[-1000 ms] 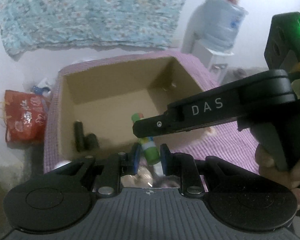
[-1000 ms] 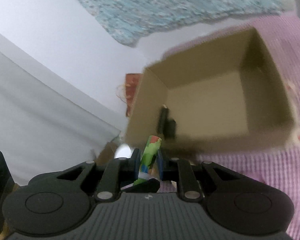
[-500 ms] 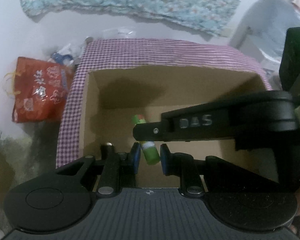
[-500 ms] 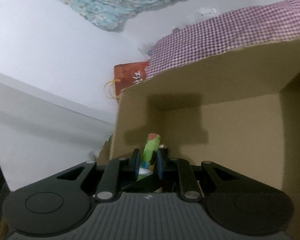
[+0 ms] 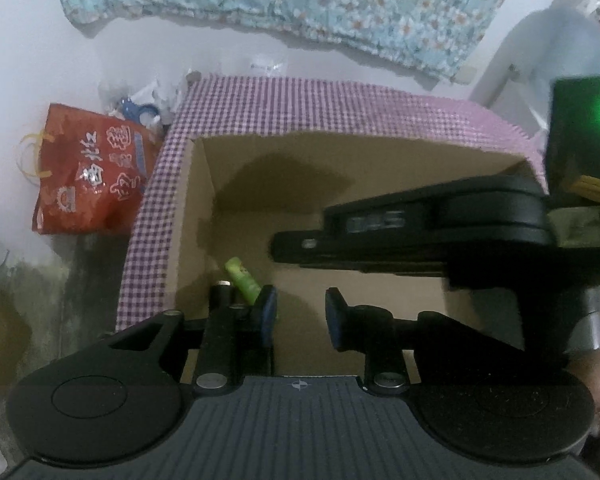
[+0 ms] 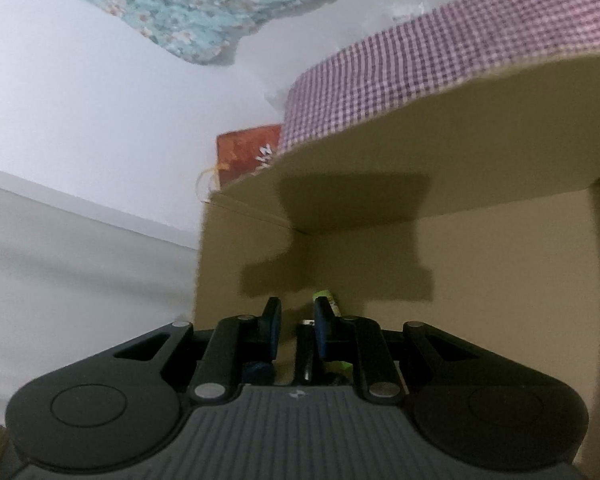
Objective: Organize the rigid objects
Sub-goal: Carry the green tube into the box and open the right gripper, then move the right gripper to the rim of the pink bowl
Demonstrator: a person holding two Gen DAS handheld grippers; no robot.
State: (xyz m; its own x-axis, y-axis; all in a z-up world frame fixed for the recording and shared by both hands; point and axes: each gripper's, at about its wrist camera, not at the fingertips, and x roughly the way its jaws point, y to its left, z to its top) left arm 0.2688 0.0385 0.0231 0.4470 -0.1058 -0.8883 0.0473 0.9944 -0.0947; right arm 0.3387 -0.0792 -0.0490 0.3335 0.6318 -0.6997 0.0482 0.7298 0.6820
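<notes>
Left wrist: right claw (image 5: 296,246) blocks cardboard box (image 5: 196,208) beside red bag (image 5: 88,168).

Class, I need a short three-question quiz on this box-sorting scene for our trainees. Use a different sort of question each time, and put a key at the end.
1. True or false: the left gripper holds the green tube.
2. What surrounds the cardboard box? A) plain white sheet B) purple checked cloth C) newspaper
3. Fill in: in the left wrist view, the red bag sits to the ___ of the box.

Key
1. False: its fingers have just been opening and nothing is between them. The tube lies in the box.
2. B
3. left
</notes>
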